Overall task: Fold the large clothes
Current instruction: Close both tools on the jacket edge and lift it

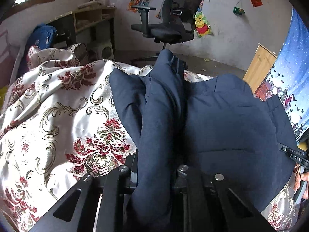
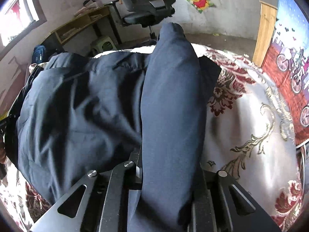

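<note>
Both your grippers are clamped on the navy padded jacket: the left gripper and right gripper each pinch a thick fold running straight ahead between the jaws. The jacket's body lies on the floral bedspread between your hands, so each fold must travel inward.

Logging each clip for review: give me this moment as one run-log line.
left tool: shut on navy jacket | right tool: shut on navy jacket | jacket: bunched, part lifted off floral bedspread | fold: unfinished
</note>
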Demonstrator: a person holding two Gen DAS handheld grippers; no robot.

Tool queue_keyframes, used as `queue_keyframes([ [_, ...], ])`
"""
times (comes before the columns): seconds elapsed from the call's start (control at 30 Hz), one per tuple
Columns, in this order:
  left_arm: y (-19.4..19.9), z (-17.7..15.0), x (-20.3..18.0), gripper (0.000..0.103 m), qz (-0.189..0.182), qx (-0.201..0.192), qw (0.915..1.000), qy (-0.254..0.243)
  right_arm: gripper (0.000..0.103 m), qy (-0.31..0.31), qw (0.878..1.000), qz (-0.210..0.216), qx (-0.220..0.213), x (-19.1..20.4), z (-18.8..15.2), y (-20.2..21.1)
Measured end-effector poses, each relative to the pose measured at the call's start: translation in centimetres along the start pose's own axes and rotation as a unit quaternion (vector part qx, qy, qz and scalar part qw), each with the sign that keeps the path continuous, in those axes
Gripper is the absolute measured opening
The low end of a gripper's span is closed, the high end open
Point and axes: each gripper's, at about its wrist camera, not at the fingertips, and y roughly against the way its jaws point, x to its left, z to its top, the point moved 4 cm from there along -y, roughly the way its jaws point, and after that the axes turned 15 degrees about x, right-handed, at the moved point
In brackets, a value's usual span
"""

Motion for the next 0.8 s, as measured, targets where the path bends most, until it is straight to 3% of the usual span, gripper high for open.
queue_keyframes([
  [0.33,2.6,1.2,-3.0,0.014,-0.025,-0.032,0.9992,0.003,0.013,0.020,0.997,-0.002,-0.071,0.1,0.4,7.7],
  [0.6,3.1,2.1,-7.0,0.014,-0.059,-0.057,0.9963,-0.022,0.012,0.014,0.989,-0.033,-0.143,-2.3,0.2,14.8],
  [0.73,2.4,1.9,-9.1,0.014,-0.069,-0.064,0.9950,-0.033,0.012,-0.006,0.989,-0.040,-0.142,-4.9,-0.3,15.8],
  [0.8,1.1,1.3,-10.4,0.014,-0.069,-0.049,0.9953,-0.046,0.012,-0.030,0.991,-0.038,-0.125,-6.9,-1.0,15.0],
])
